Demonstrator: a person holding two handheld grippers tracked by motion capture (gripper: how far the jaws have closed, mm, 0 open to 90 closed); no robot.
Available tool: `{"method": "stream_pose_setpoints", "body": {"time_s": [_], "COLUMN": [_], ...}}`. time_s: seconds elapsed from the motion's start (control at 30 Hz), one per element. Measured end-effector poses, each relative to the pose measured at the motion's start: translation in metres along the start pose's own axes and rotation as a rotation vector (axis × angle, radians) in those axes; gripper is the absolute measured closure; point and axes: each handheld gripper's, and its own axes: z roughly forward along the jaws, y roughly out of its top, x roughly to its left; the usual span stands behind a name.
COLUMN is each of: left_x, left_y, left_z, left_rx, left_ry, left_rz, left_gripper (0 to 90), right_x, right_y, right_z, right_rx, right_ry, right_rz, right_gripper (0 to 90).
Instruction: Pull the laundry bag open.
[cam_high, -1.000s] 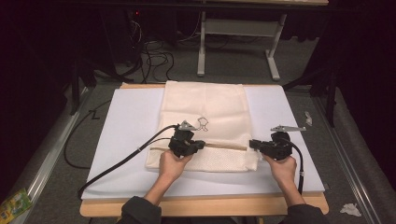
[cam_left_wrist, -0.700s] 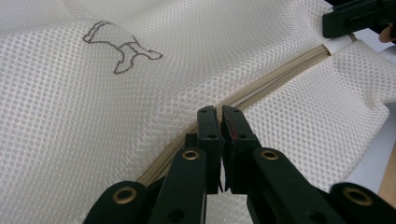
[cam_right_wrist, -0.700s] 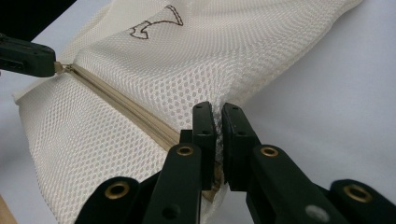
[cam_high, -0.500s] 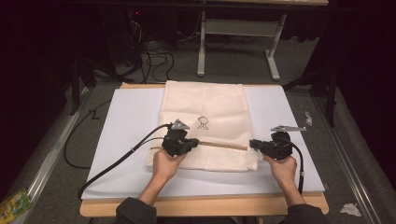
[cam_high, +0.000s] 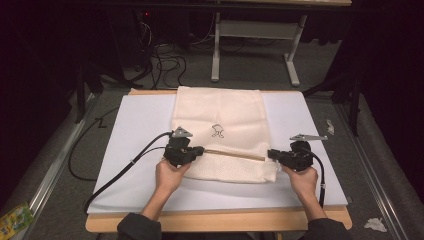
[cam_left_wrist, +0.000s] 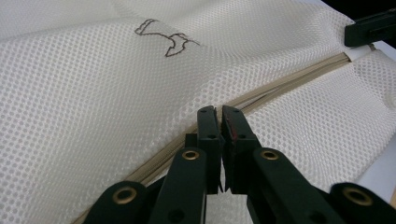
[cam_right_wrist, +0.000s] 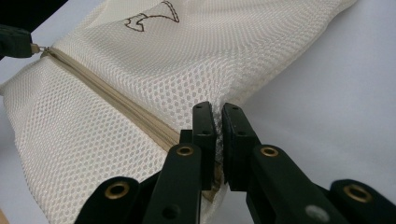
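A cream mesh bag (cam_high: 220, 110) with a small dark drawn logo (cam_high: 217, 131) lies flat on a white board (cam_high: 140, 130). A tan zipper (cam_high: 235, 154) runs across its near part between my two grippers. My left gripper (cam_high: 200, 150) is shut on the zipper pull at the zipper's left end; in the left gripper view its jaws (cam_left_wrist: 219, 116) meet over the zipper line (cam_left_wrist: 289, 79). My right gripper (cam_high: 271, 153) is shut on the bag's right edge at the zipper's other end, and mesh is pinched between its jaws (cam_right_wrist: 218, 114). In the right gripper view the mesh (cam_right_wrist: 187, 60) stretches away to the left.
The white board rests on a wooden table whose front edge (cam_high: 215, 220) is near the person. A black cable (cam_high: 120, 172) trails left from the left gripper. On the floor lie crumpled paper (cam_high: 374, 224) and a green packet (cam_high: 15, 219). A desk frame (cam_high: 215, 50) stands behind.
My left gripper has slid left along the zipper line, and a longer stretch of zipper shows between the grippers. The right gripper has stayed put.
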Motion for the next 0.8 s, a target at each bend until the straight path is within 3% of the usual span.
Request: {"method": "stream_pose_setpoints", "body": {"time_s": [0.37, 0.8], "left_x": [0.010, 0.018], "left_y": [-0.003, -0.005], "left_z": [-0.014, -0.020], "left_rx": [-0.020, -0.030], "left_ry": [0.032, 0.038], "left_rz": [-0.015, -0.035], "left_gripper": [86.9, 87.0], "right_x": [0.000, 0.000], "right_y": [0.002, 0.002], "right_z": [-0.001, -0.001], "right_rx": [-0.002, 0.002], "right_ry": [-0.007, -0.005], "right_rz": [-0.001, -0.003], "right_gripper": [86.4, 86.4]}}
